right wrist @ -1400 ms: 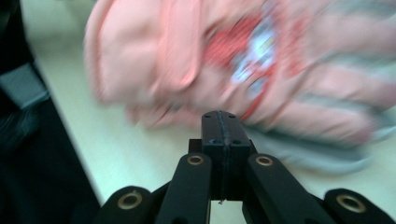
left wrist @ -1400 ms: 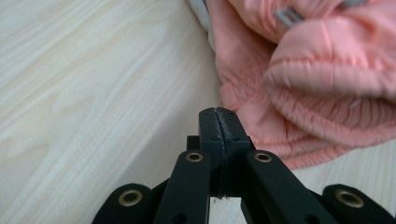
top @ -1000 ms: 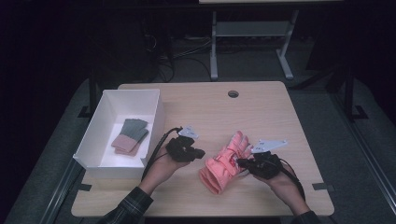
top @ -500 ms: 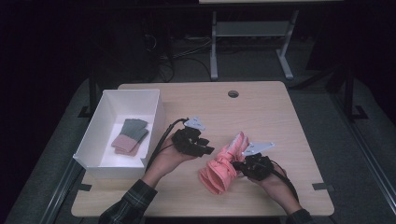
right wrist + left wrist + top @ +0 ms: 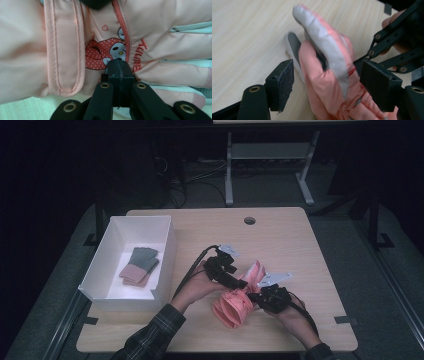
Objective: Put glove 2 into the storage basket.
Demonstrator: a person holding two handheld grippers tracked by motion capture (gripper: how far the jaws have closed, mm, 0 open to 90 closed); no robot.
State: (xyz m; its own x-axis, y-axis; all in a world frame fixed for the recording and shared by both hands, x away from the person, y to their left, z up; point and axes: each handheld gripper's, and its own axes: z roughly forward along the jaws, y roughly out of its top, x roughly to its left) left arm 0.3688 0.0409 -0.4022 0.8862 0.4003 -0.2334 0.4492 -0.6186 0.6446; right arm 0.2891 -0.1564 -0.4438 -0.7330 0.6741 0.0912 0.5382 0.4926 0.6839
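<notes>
High view: a person sits at a wooden table (image 5: 280,240) and holds one gripper in each hand. A pink winter glove (image 5: 235,305) lies on the table near the front edge, between the two hands, with its cuff toward the person and its fingers pointing away.

The left gripper (image 5: 239,283) reaches to the glove from the left side. In the left gripper view its two black jaws stand wide apart, and they have just been opening. The glove (image 5: 329,75) is between them, with its grey finger side up, but neither pad (image 5: 284,82) presses on it; a gap shows on both sides.

The right gripper (image 5: 256,296) comes from the right, and the right hand (image 5: 295,315) rests on the table behind it. In the right gripper view its jaws are pressed together, and their tip lies against the back of the glove (image 5: 62,45), just below the printed cartoon rabbit and the word "Bunny". Whether a fold of fabric is pinched between the pads cannot be told from this view.

At the left side of the table stands a white box (image 5: 165,255). Inside it lies a pair of folded socks (image 5: 140,266), grey-green with pink ends, well apart from the glove.
</notes>
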